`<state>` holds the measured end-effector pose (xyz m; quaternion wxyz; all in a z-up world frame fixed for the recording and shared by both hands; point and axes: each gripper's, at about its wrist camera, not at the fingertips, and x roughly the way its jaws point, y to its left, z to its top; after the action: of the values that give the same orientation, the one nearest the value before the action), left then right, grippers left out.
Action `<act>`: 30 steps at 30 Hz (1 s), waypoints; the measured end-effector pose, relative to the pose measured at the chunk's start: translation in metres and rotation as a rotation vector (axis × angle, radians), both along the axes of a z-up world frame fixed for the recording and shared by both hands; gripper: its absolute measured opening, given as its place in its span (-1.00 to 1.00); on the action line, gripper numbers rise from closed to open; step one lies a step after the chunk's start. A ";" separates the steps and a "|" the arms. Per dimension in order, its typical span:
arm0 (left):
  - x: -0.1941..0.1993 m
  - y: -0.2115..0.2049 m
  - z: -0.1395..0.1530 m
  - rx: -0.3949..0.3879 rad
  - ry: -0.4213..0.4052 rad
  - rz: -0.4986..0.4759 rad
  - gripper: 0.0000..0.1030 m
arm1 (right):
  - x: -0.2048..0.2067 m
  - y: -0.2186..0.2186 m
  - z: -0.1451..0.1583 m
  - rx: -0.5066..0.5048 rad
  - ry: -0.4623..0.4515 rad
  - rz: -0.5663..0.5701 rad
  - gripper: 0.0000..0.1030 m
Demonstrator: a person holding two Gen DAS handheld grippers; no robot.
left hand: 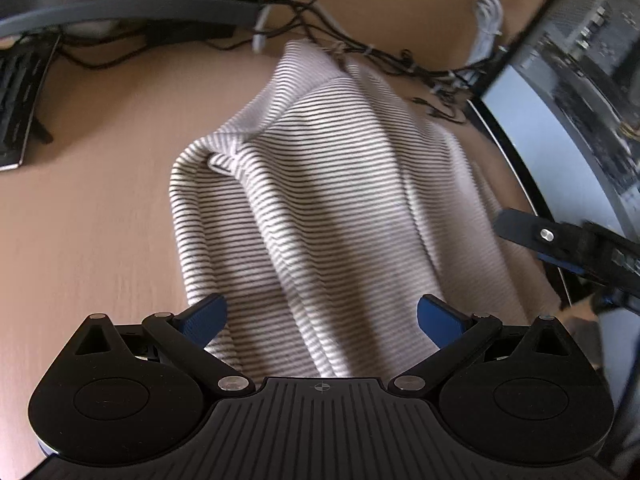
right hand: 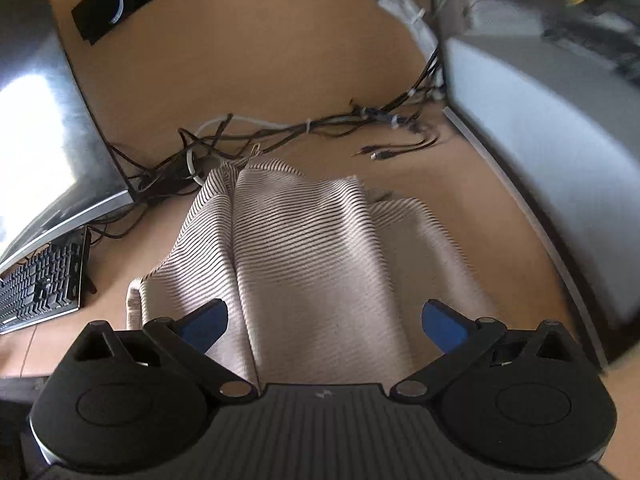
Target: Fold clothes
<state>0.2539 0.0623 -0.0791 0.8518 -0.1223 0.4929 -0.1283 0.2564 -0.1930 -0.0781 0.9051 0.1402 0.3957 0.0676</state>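
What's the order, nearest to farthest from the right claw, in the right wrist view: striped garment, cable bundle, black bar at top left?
1. striped garment, right under the right claw.
2. cable bundle, past the garment's far edge.
3. black bar, far top left.

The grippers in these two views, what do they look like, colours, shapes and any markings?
Both match: the left gripper and right gripper have a ribbed black body, two rounded black discs, black link arms with silver pins, and blue fingertips. The left body bears a small crosshair mark; the right a small lightning mark.
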 end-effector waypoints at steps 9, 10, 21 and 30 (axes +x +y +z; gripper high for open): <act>-0.001 0.007 -0.006 0.022 -0.005 -0.062 1.00 | 0.025 0.000 -0.031 0.130 0.091 0.040 1.00; -0.002 0.009 -0.007 0.022 -0.005 -0.076 1.00 | 0.023 0.000 -0.032 0.140 0.092 0.043 1.00; -0.034 0.064 0.002 -0.129 0.045 -0.174 1.00 | -0.051 -0.007 -0.033 0.322 0.179 0.056 1.00; -0.035 0.059 -0.006 -0.243 0.067 -0.211 0.44 | -0.071 -0.012 -0.034 0.390 0.162 -0.036 1.00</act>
<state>0.2184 0.1209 -0.0853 0.7957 -0.1761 0.5121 -0.2714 0.1853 -0.2053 -0.1125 0.8271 0.3251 0.4438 0.1151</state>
